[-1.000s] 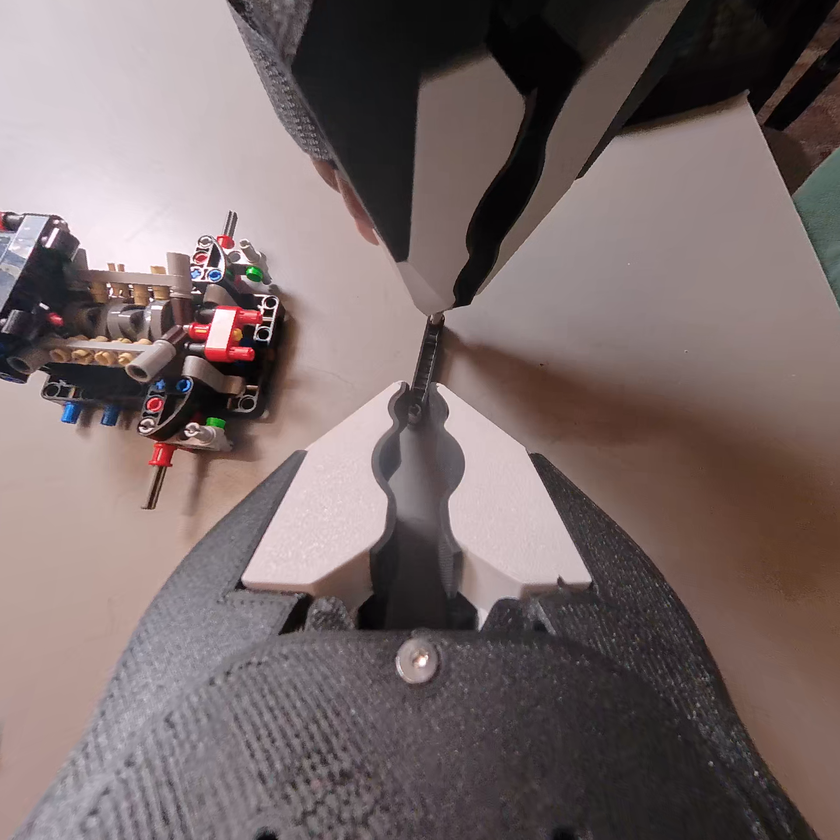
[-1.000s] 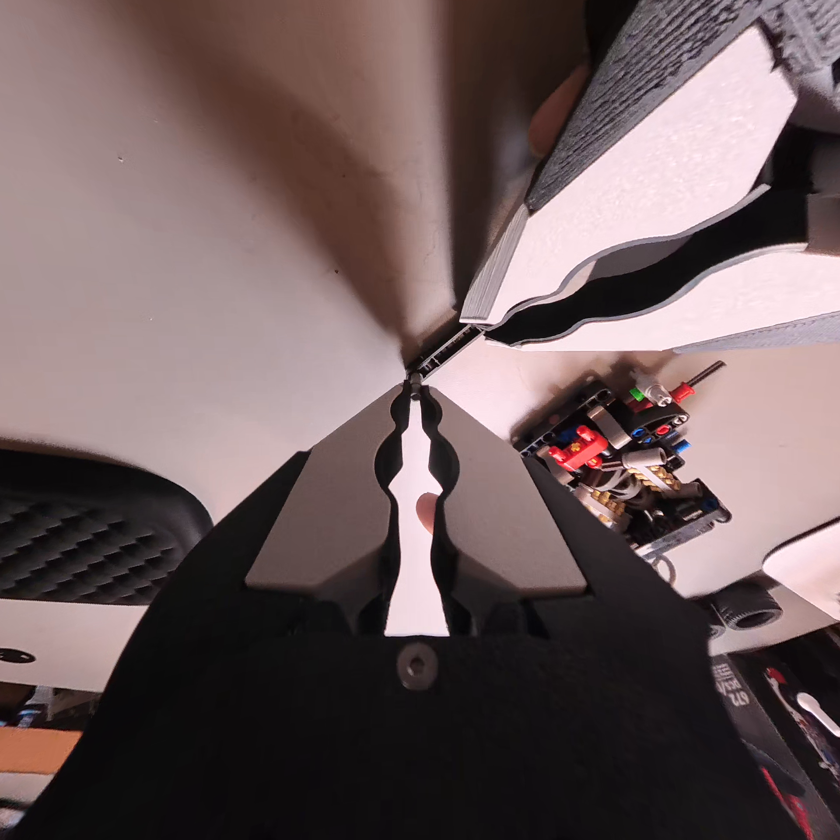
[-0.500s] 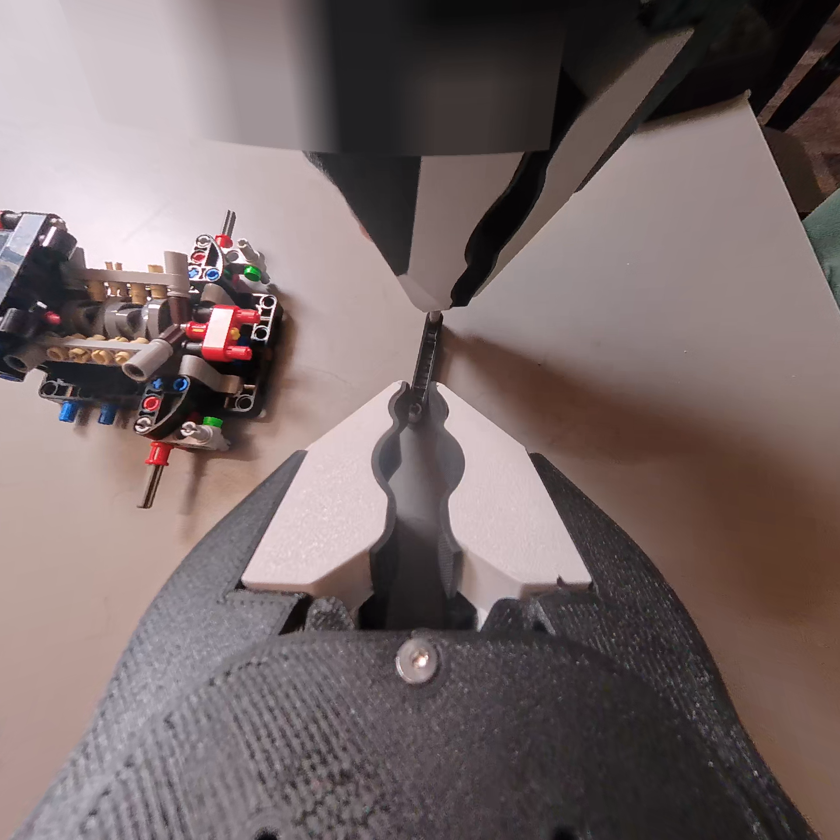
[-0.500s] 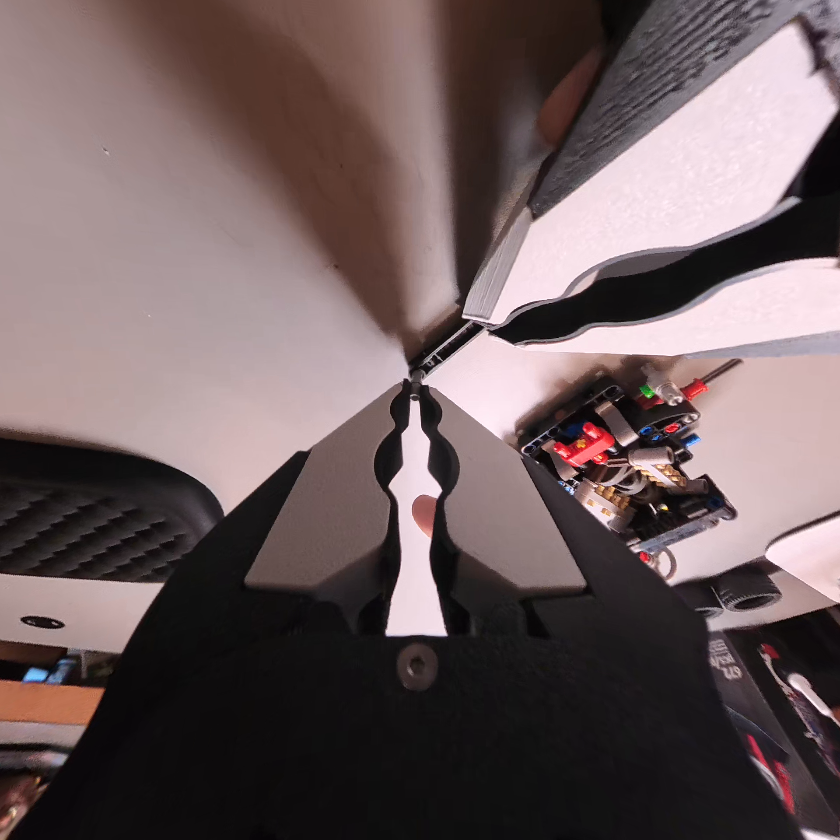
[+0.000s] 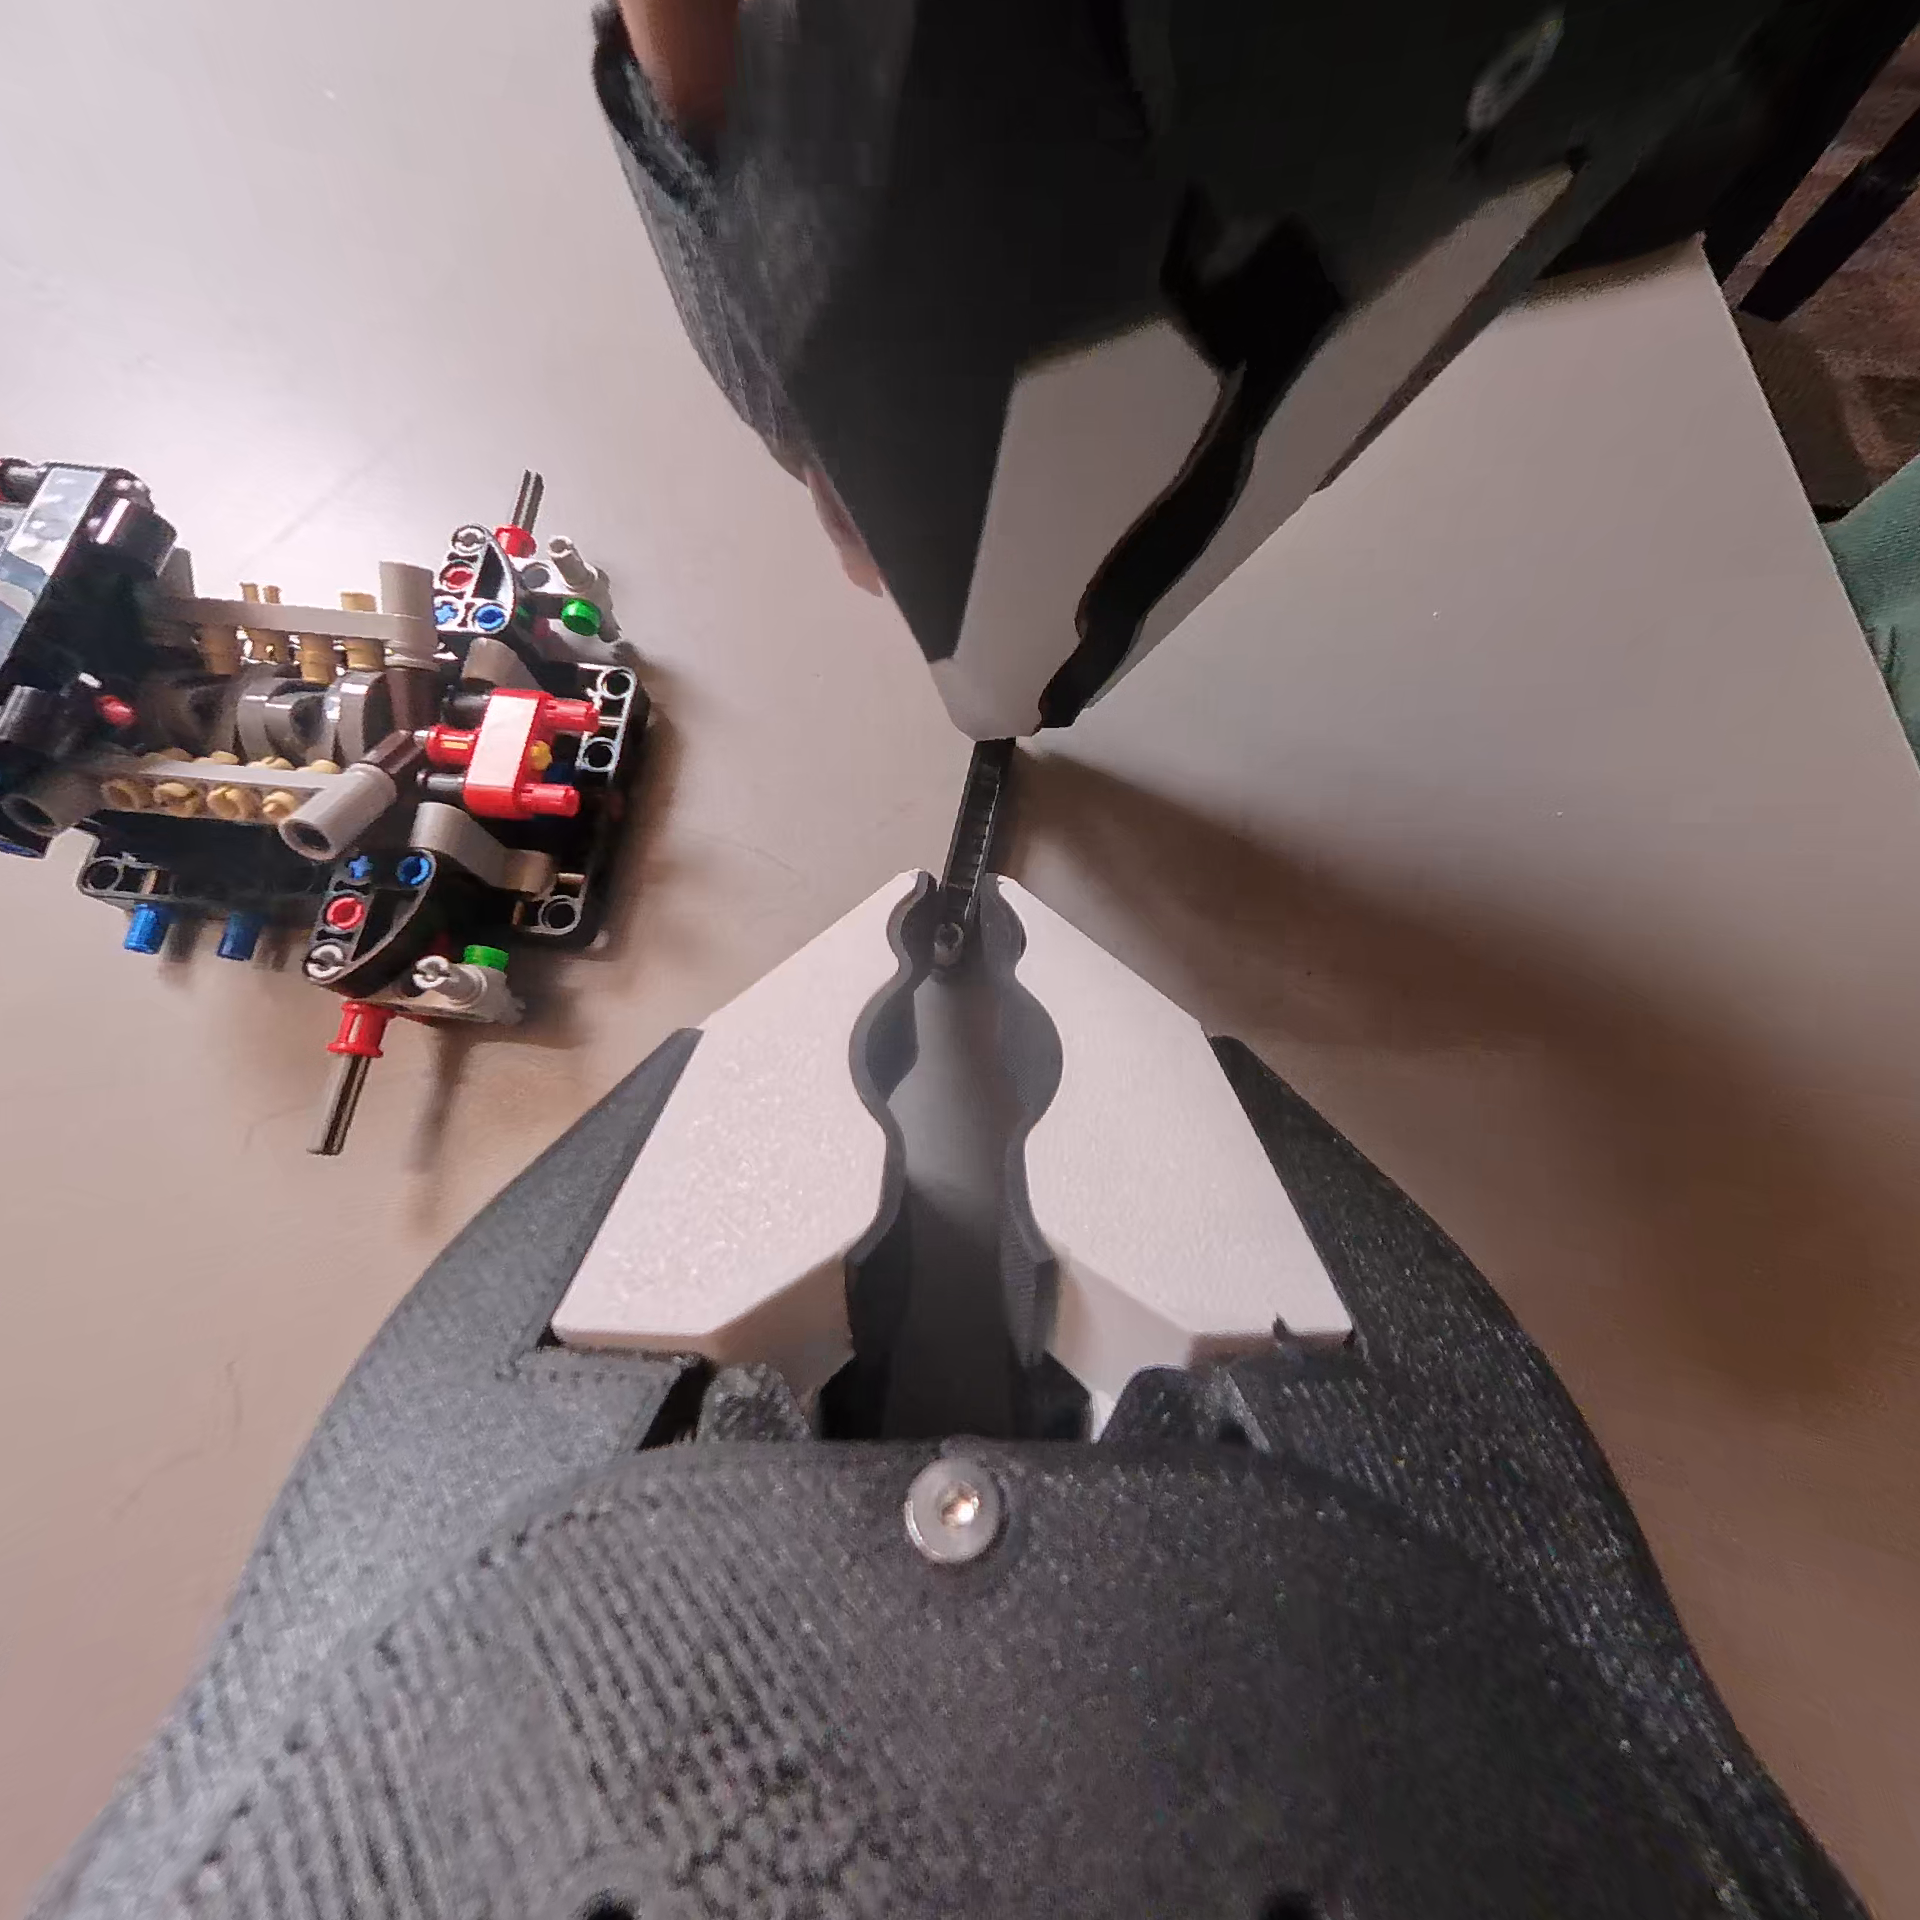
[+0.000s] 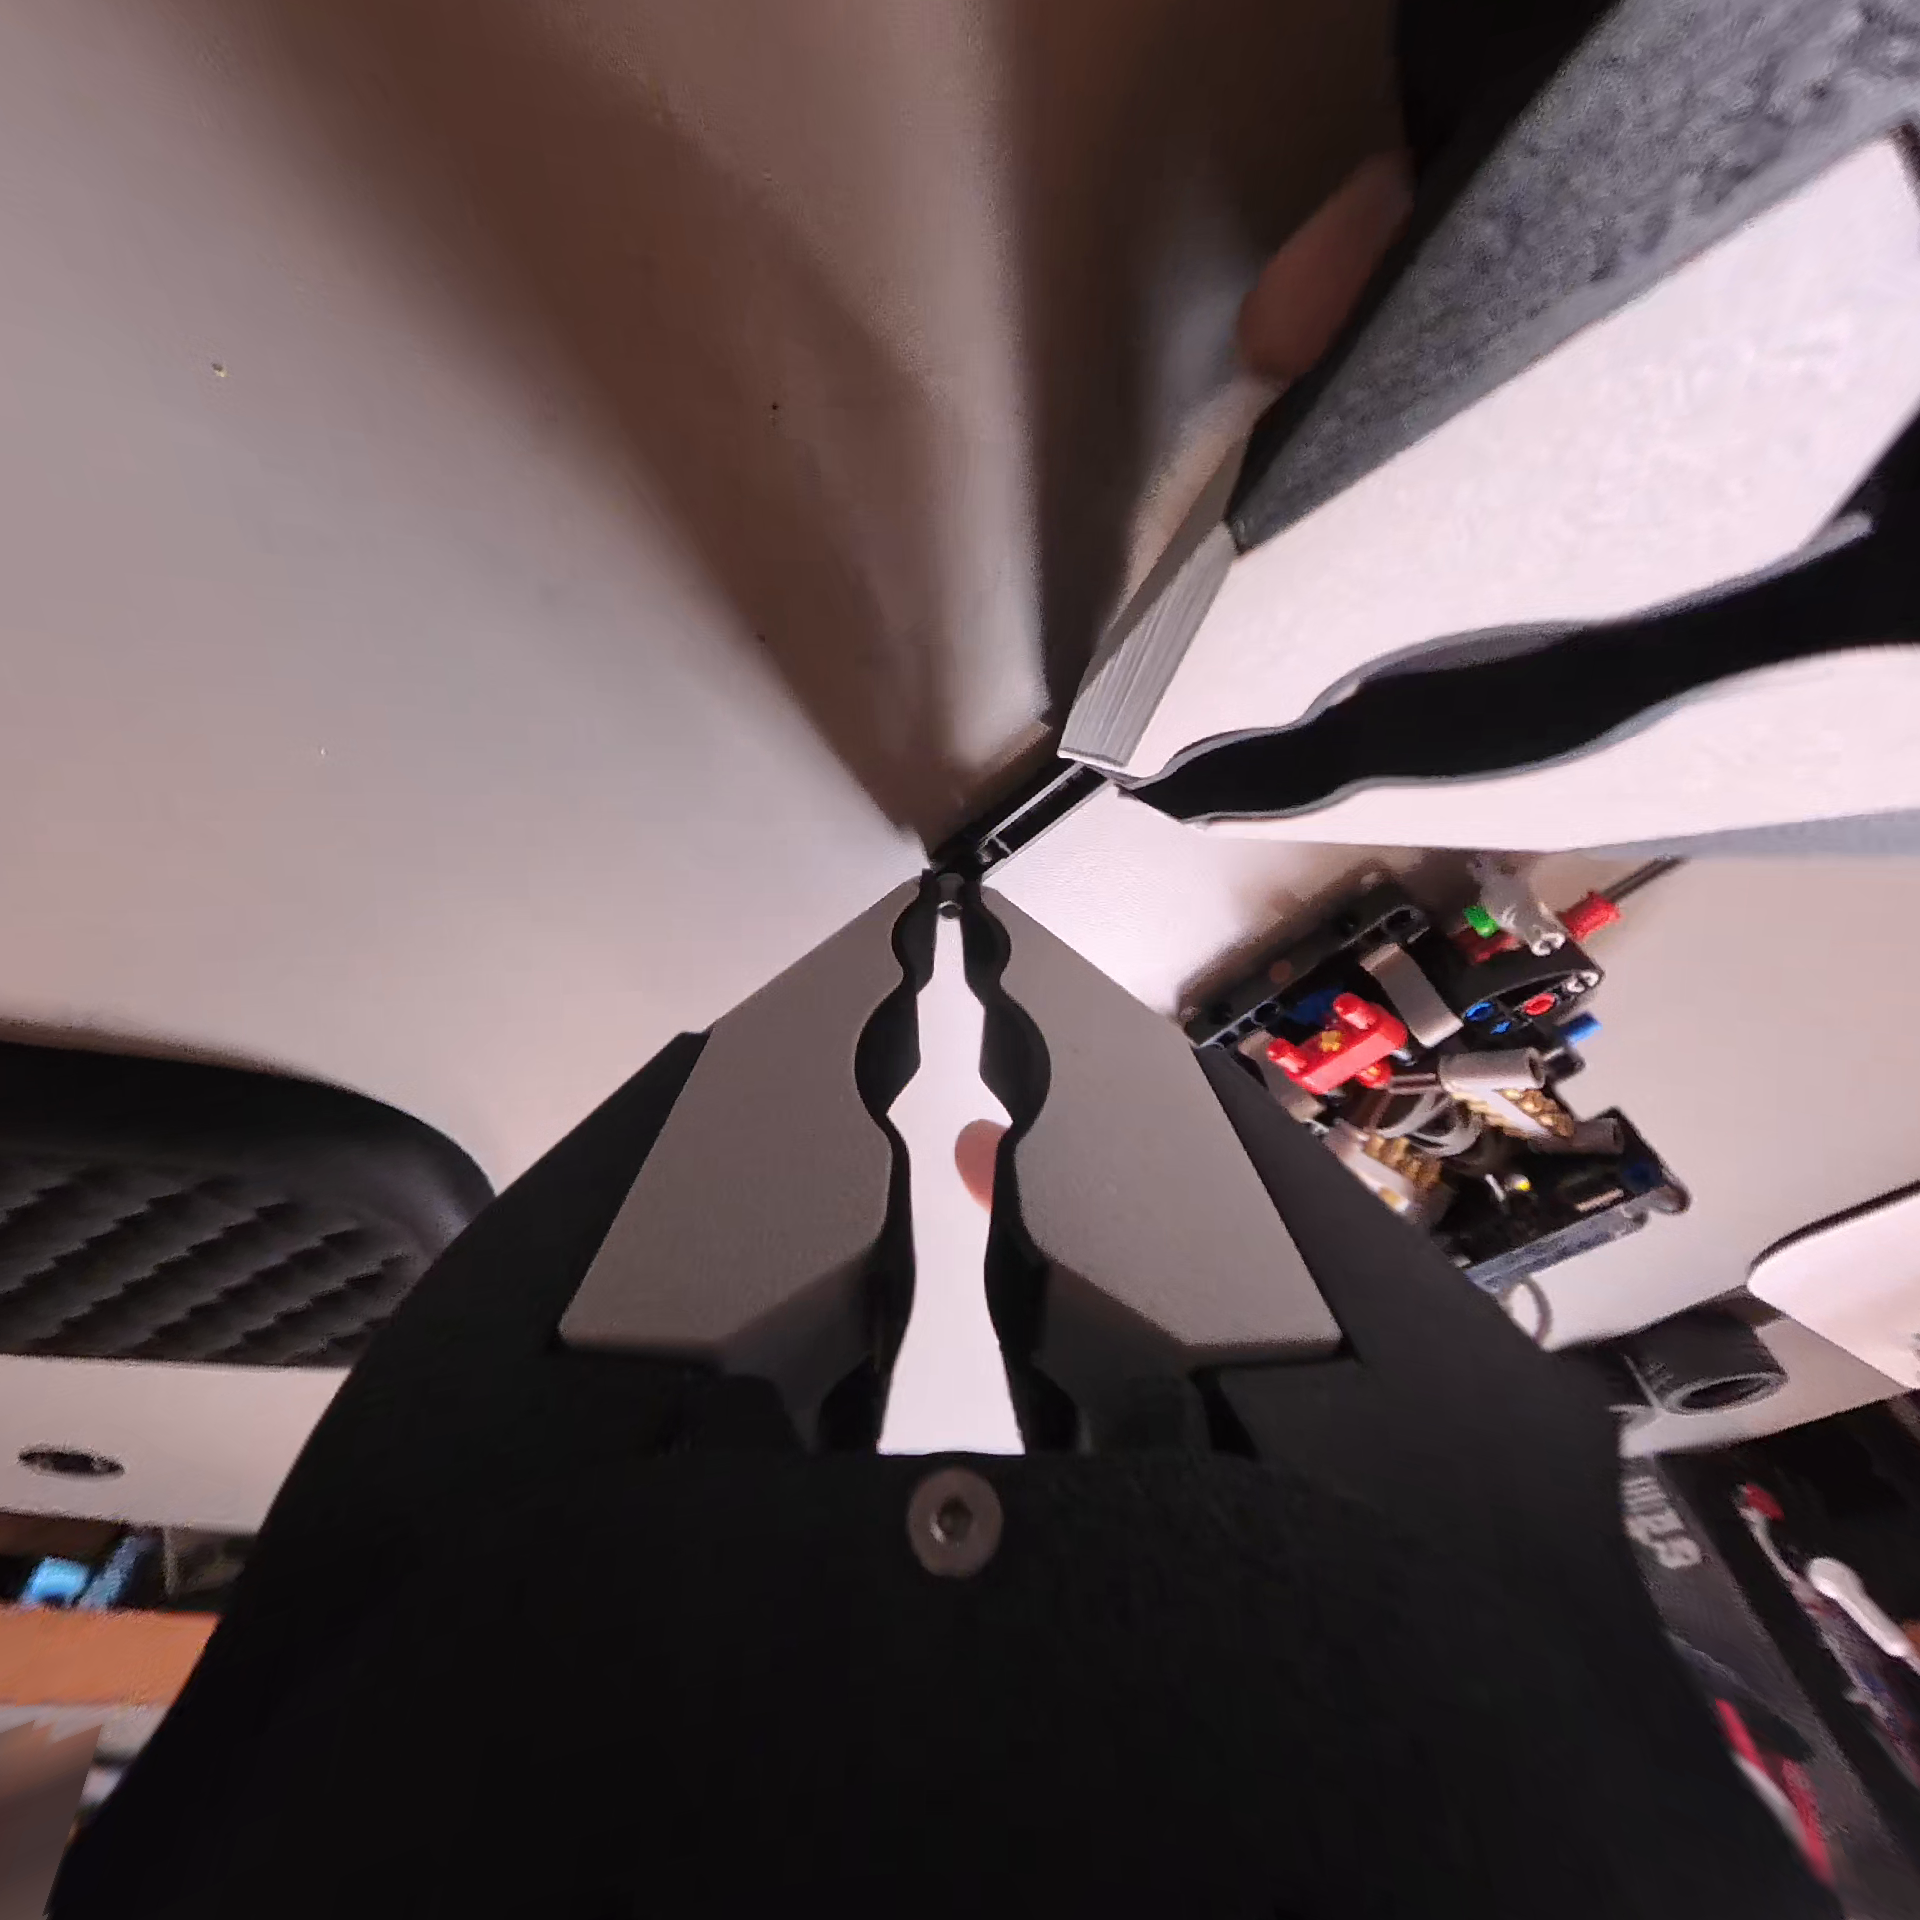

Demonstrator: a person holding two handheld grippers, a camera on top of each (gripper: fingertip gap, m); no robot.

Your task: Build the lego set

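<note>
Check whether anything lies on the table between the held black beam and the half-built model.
Nothing visible does. The black beam is pinched by both hand-held grippers; only bare table separates it from the model.

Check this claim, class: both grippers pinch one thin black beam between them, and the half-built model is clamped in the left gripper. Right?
Not quite. The half-built model lies on the table, apart from both grippers, as the left wrist view shows. The thin black beam is indeed pinched between the left gripper and right gripper.

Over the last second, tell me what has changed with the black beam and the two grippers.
Almost nothing. The left hand-held gripper and the right hand-held gripper are still shut on opposite ends of the thin black beam, held above the table. The right one has tilted slightly, judging by both views. The partly built lego model lies where it was.
</note>
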